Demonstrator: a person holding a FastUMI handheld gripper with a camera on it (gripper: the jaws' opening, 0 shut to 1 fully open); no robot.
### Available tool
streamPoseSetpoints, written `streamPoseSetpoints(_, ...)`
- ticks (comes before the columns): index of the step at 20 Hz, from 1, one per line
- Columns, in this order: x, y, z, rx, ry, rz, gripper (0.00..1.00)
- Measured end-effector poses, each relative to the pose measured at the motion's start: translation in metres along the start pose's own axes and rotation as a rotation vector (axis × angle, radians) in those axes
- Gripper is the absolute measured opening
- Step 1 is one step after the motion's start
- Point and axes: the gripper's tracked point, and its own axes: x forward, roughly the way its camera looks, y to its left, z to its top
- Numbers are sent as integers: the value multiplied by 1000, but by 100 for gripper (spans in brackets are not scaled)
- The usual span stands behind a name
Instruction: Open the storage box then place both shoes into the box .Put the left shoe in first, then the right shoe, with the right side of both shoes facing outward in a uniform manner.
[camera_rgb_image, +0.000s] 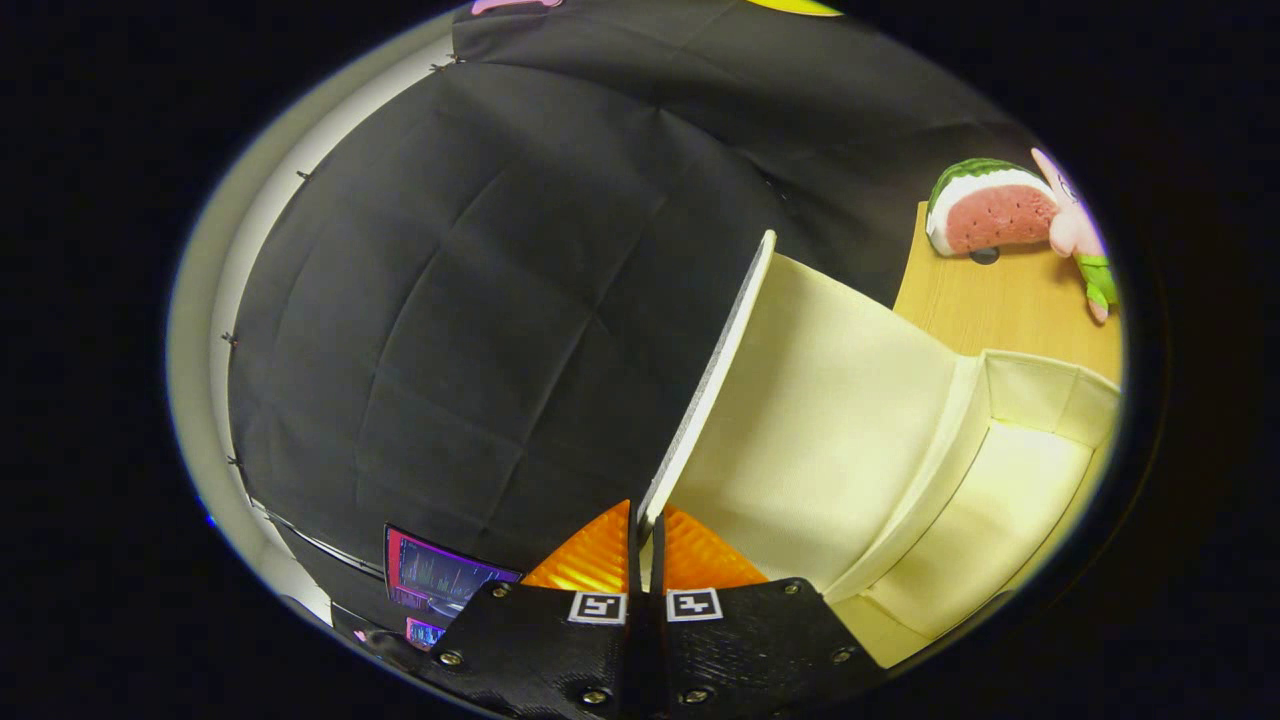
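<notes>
My gripper (646, 530) is shut on the front edge of the storage box lid (815, 420), one finger on each face of it. The lid is raised and runs up and away from the fingers, its cream inner side facing right. To the right of it lies the open cream box (1040, 400), and its inside looks bare. The shoes are hidden from me here.
The box stands on a wooden table (1010, 300). A watermelon-slice plush (990, 205) and a pink plush toy (1075, 225) lie at the table's far end. Black cloth wall fills the space left of the lid, with a lit screen (445, 580) low by the fingers.
</notes>
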Motion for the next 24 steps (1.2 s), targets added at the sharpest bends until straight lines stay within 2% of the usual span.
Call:
streamPoseSetpoints(3, 36, -10, -4, 27, 15, -29, 0)
streamPoseSetpoints(8, 97, -37, -24, 30, 63, -130, 0)
streamPoseSetpoints(16, 134, -90, -43, 25, 78, -276, 0)
streamPoseSetpoints(19, 134, -89, -42, 9, 68, -304, 7)
streamPoseSetpoints(21, 128, -94, -31, -42, 54, -351, 31)
streamPoseSetpoints(23, 119, -88, -19, -73, 22, -349, 37)
streamPoseSetpoints(24, 110, -83, -15, -85, 16, -351, 37)
